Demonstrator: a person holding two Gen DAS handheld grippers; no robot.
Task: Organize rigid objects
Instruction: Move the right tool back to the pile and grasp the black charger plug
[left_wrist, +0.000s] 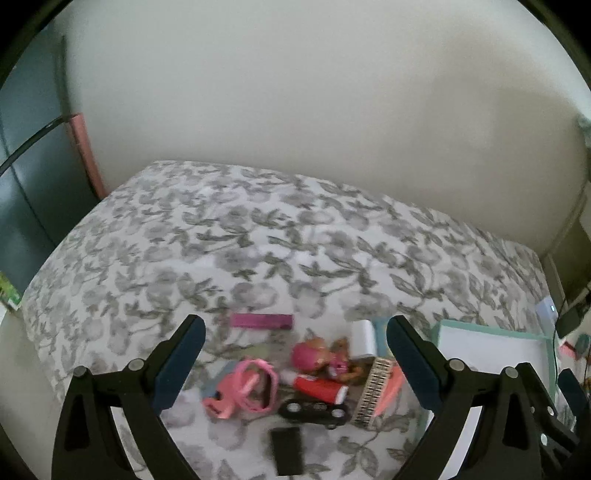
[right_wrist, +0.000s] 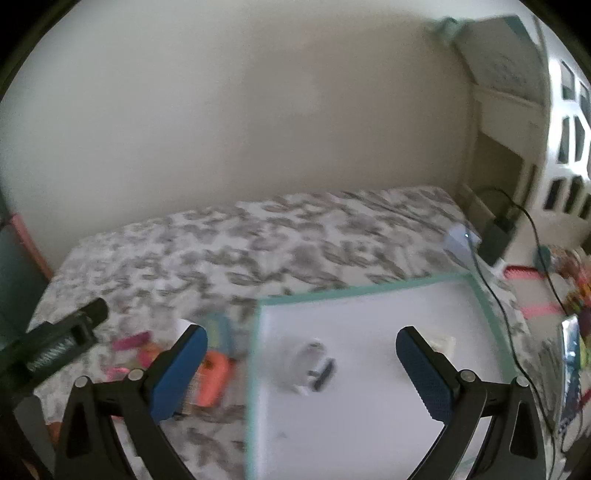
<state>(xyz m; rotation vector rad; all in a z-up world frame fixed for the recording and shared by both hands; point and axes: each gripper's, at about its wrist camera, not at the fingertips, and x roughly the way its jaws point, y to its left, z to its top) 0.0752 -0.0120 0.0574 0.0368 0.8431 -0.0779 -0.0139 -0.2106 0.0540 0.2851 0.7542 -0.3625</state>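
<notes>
A heap of small objects lies on the flowered bedspread (left_wrist: 229, 229): a pink toy (left_wrist: 243, 391), a doll (left_wrist: 317, 354), a red tube (left_wrist: 319, 387), a black part with holes (left_wrist: 314, 410), a comb (left_wrist: 375, 391), a purple bar (left_wrist: 261, 320), a white roll (left_wrist: 364, 338) and a black rectangle (left_wrist: 286, 450). My left gripper (left_wrist: 295, 369) hangs open above the heap, holding nothing. A white tray with a teal rim (right_wrist: 354, 291) lies right of the heap, with a small clear and black item (right_wrist: 314, 365) inside. My right gripper (right_wrist: 301, 373) is open over the tray's left edge.
A pale wall rises behind the bed. A white device with a light (right_wrist: 461, 238) and a black cable (right_wrist: 517, 295) lie past the tray's far corner. Colourful clutter (right_wrist: 572, 295) sits at the right. A dark cabinet (left_wrist: 26, 184) stands left of the bed.
</notes>
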